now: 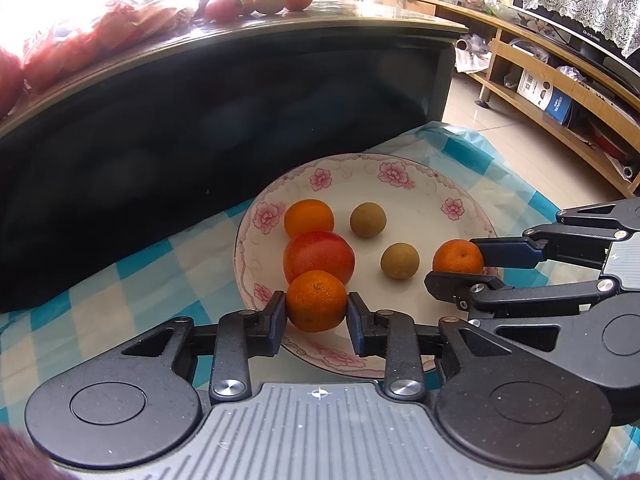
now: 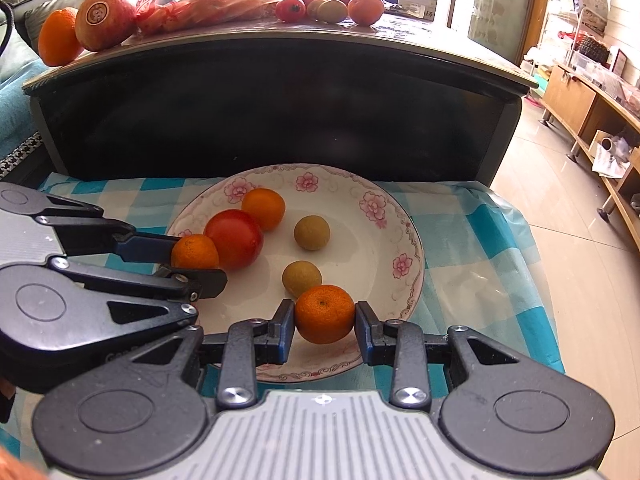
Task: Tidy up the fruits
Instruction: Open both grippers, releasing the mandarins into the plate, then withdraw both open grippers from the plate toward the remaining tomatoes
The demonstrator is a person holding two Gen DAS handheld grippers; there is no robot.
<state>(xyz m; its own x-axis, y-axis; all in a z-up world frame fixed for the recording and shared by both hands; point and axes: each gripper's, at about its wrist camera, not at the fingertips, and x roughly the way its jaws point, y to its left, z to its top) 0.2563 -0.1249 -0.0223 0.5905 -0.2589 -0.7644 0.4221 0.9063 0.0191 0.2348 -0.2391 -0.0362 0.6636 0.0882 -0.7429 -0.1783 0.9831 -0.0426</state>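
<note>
we are clamping 1 small round orange mandarin (image 1: 316, 301) in our left gripper (image 1: 317, 312) and another (image 2: 325, 313) in our right gripper (image 2: 325, 326), both sitting between the pads, just over the near rim of the flowered white china plate (image 2: 360, 188).

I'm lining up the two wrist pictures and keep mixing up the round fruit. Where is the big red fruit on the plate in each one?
Left wrist view: the red fruit sits left of centre, just beyond the mandarin that the left gripper clamps.
Right wrist view: the red fruit is at middle left, beside that same mandarin.
Shared landmark: the flowered plate.
</note>
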